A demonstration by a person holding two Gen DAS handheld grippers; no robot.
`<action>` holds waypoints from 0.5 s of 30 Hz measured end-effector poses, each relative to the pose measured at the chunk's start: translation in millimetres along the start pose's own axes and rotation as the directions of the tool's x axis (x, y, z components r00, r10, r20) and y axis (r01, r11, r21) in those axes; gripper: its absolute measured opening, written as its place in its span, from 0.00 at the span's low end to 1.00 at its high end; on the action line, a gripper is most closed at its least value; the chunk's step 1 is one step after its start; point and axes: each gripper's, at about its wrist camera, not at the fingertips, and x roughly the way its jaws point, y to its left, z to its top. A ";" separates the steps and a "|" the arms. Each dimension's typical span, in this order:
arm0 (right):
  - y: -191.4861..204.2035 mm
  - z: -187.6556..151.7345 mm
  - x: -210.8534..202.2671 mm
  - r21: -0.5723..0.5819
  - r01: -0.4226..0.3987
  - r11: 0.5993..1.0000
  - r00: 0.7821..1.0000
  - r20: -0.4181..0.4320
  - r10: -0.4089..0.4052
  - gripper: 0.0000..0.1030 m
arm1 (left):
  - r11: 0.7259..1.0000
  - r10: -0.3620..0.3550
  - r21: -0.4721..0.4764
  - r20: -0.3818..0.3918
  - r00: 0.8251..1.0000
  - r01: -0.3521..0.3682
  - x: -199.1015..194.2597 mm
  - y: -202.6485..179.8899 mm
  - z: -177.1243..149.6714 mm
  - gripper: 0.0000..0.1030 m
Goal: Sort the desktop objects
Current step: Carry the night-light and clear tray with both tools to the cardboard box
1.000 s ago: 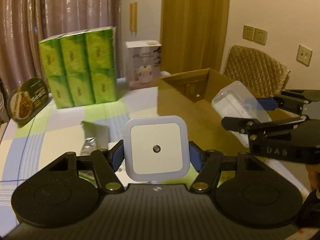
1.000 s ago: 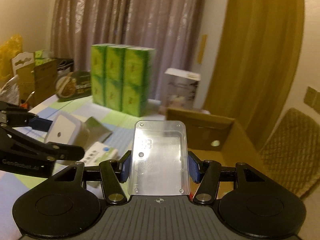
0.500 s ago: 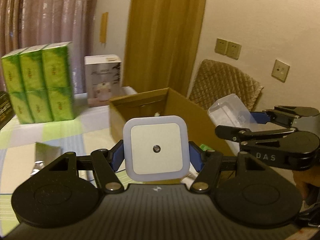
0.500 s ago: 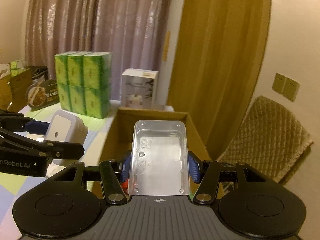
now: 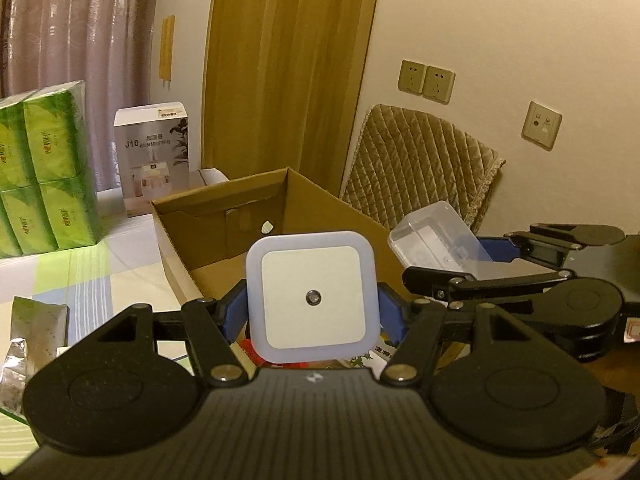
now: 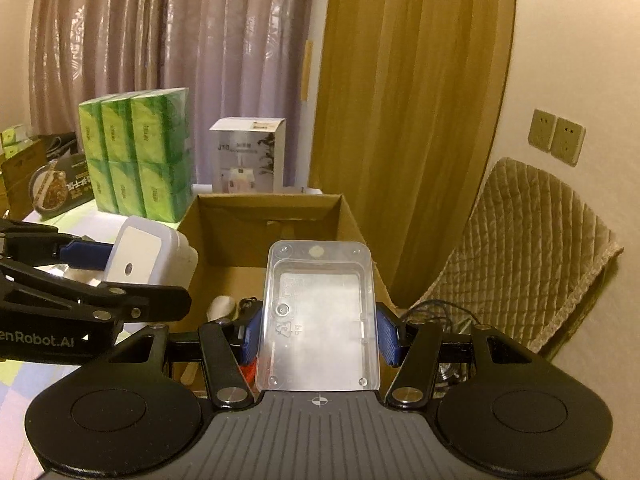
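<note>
Left gripper (image 5: 312,312) clamps a square night light (image 5: 311,296); right gripper (image 6: 318,334) clamps a clear plastic case (image 6: 318,320), both above the open cardboard box (image 6: 224,216).

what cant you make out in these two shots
- Left wrist view: the cardboard box floor, mostly hidden by the white night light shut in the left gripper.
- Right wrist view: items in the box, blocked by the clear plastic case in the right gripper.
- Green tissue packs: cut off by the left edge.
</note>
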 end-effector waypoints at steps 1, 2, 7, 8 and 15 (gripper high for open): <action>-2.2 -0.7 1.6 0.006 -0.001 1.000 1.000 -0.001 0.001 0.52 | 1.000 0.001 0.000 -0.002 1.000 -0.001 1.9 0.3 0.1 0.60; -4.4 -1.5 3.2 0.012 -0.002 1.000 1.000 -0.003 0.002 0.52 | 1.000 0.003 0.000 -0.005 1.000 -0.003 4.3 0.8 0.0 0.60; -11.6 -4.6 11.8 0.029 -0.008 1.000 1.000 -0.013 0.008 0.52 | 1.000 0.004 0.010 -0.015 1.000 -0.004 13.1 -2.6 -1.0 0.60; -13.2 -4.8 13.4 0.032 -0.008 0.999 1.000 -0.014 0.008 0.52 | 1.000 0.005 0.014 -0.016 1.000 -0.005 14.7 -2.6 -1.1 0.60; -22.1 -5.4 19.0 0.067 -0.017 0.998 1.000 -0.018 0.018 0.52 | 1.000 0.007 0.012 -0.034 0.999 -0.006 23.0 -1.7 -3.8 0.60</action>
